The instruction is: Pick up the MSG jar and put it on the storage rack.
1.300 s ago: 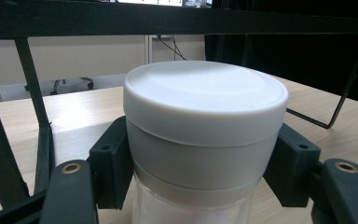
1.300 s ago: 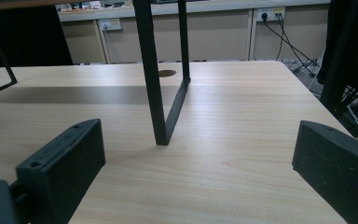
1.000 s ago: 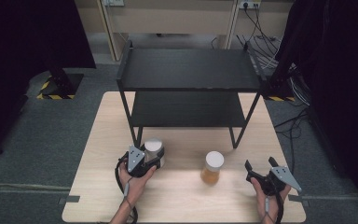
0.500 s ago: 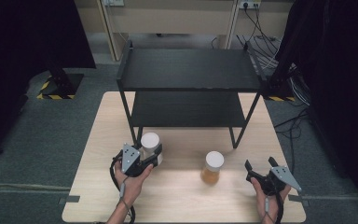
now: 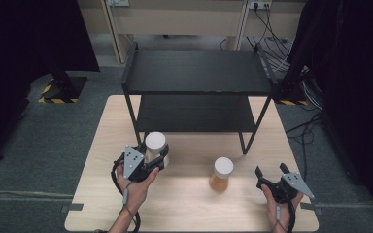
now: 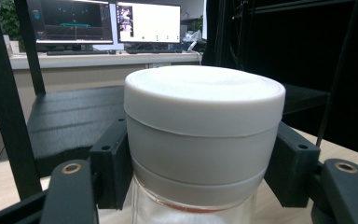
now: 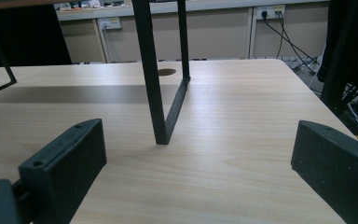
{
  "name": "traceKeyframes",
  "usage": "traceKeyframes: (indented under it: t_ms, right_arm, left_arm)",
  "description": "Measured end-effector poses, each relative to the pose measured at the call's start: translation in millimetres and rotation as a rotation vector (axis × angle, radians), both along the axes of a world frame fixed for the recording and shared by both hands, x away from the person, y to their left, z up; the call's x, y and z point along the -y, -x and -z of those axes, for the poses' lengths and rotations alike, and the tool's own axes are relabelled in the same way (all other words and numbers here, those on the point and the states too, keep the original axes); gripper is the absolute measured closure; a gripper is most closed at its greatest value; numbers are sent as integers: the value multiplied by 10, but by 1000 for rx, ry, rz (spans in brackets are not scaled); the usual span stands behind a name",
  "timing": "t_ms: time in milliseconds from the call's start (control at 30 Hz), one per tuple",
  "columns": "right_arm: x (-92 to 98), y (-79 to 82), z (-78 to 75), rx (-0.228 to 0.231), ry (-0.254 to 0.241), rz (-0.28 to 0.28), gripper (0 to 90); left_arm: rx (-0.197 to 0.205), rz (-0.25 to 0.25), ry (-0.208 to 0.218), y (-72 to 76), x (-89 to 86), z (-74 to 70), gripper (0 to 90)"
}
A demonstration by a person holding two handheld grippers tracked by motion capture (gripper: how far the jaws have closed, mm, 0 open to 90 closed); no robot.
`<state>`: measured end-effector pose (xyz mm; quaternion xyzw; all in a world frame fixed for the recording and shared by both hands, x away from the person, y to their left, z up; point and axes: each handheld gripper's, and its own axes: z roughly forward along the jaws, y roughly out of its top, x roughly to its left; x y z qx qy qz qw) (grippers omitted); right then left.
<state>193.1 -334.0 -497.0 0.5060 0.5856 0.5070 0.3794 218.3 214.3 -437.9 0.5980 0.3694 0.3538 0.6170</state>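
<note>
My left gripper (image 5: 150,158), clamped on the white-lidded jar (image 5: 156,144), has lifted it toward the shelf (image 5: 194,73); my right gripper (image 5: 272,175) waits, jaws apart.

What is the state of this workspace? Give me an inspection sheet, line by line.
Surface: light wooden table, bare between the items.
Job's things: white-lidded jar clamped in the left gripper, at the shelf's front left; second white-lidded jar with amber contents stands upright, free, mid-table.
Shelf: black two-tier shelf at the table's far side, both tiers bare.
Clutter: nothing seen.
Grippers: left gripper's jaws press the jar just below its lid; right gripper open, holding nothing, near the front right corner.
Cables: one trails from each gripper; loose cables on the floor behind.
Surroundings: grey carpet, wall sockets, monitors on a desk.
</note>
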Motion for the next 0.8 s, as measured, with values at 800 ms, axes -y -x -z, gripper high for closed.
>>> traceKeyframes:
  t_ms: [800]
  right_arm:
    - [-5,2,1,1,1,2,37]
  left_arm:
    - [56,-4,19,18,26,-286,339]
